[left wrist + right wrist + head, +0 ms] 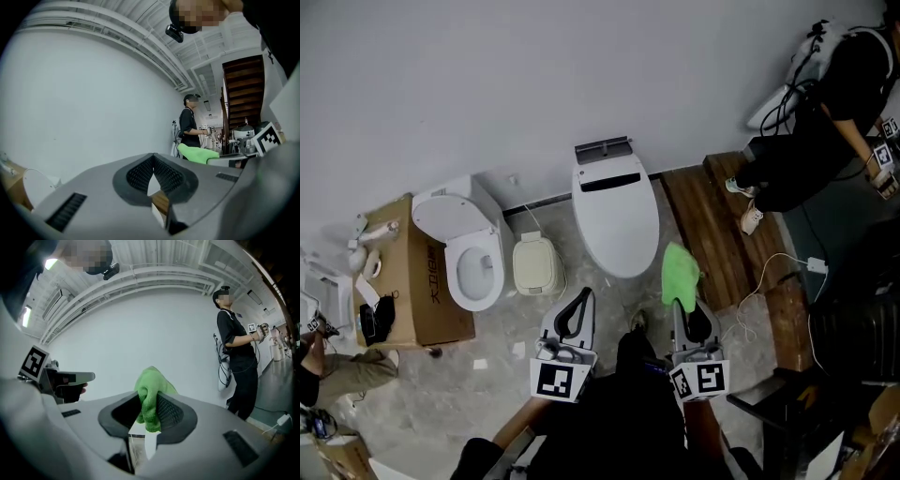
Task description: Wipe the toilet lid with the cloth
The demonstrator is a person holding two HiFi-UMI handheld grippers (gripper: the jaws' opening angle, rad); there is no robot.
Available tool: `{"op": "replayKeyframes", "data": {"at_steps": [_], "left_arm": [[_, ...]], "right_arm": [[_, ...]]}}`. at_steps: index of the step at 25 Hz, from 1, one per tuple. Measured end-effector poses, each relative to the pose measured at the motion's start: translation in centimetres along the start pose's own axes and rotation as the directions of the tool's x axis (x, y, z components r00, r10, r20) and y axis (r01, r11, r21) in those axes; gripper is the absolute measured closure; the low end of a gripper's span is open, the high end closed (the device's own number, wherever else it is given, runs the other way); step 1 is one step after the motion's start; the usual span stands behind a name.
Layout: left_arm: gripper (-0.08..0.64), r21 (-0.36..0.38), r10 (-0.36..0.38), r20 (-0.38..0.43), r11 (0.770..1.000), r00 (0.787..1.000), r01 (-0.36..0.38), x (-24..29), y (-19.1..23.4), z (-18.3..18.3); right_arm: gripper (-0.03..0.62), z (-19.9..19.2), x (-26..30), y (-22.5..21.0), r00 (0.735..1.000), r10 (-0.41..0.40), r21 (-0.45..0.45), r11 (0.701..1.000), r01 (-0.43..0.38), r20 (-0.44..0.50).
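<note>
Grey stone floor (487, 375) under a bare white wall (487, 84). Against the floor's wall edge, a toilet with its white lid (616, 220) down, bare on top and with no sign of wiping. At the floor's left side, a cardboard box (427, 281) and a second toilet (469, 253) with the seat raised. At the right side, wooden boards (712, 234).

Nearer the camera, left gripper (152, 161): tips pressed together, nothing between them, so not yet of use. Right gripper (149, 403): clamped on the green cloth (152, 385), which is bunched between the pads and sticks up past the tips. Held near the lid's front right edge, apart from it.

By judgement, only just started: cloth in hand, lid not yet touched. Left to do: lowering the cloth onto the lid and passing it over the whole top.
</note>
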State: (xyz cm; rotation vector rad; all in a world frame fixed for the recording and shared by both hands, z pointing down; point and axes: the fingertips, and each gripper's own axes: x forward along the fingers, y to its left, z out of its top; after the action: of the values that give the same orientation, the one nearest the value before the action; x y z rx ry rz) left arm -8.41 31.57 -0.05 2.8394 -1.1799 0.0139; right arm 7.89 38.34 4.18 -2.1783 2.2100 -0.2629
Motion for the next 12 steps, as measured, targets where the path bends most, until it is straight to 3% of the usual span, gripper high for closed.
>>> {"op": "replayKeyframes", "data": {"at_steps": [12], "left_arm": [[0.551, 0.0, 0.145, -0.021, 0.989, 0.989, -0.145, 13.2, -0.7, 0.2]], "right_arm": [[0.483, 1.5, 10.4, -11.8, 0.992, 0.121, -0.027, 0.992, -0.122, -0.041]]}}
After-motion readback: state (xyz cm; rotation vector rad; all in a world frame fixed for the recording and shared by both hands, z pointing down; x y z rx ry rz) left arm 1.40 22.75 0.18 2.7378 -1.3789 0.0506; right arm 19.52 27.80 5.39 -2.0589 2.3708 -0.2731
